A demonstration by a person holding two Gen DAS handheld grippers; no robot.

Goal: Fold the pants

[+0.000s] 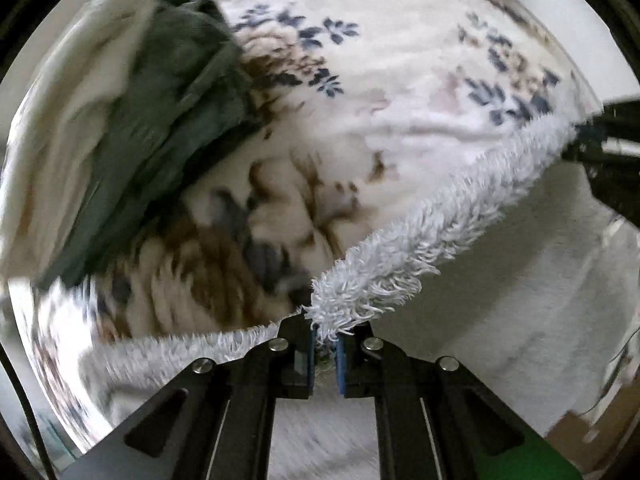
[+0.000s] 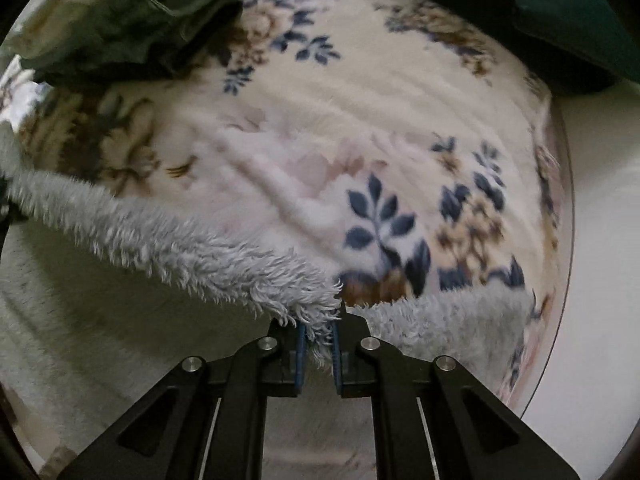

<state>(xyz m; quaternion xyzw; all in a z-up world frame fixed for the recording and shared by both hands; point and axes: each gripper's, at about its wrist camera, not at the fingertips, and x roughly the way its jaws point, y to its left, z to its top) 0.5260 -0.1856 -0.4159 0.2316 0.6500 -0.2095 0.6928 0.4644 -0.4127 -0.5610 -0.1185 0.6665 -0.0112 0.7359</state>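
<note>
The pants are a shaggy pale grey-blue fleece garment (image 1: 420, 236) with a smooth cream inner side (image 1: 480, 320). My left gripper (image 1: 325, 344) is shut on one corner of its fuzzy edge, held above a floral blanket (image 1: 360, 80). My right gripper (image 2: 319, 344) is shut on another corner of the same fuzzy edge (image 2: 180, 240). The edge is stretched between the two grippers. The right gripper's black body (image 1: 608, 152) shows at the far right of the left wrist view.
A crumpled dark green garment (image 1: 168, 112) lies on the blanket at the left; it also shows in the right wrist view (image 2: 132, 16). A teal cushion (image 2: 560, 12) sits at the upper right. The blanket (image 2: 320, 128) ends at a white surface (image 2: 600, 240).
</note>
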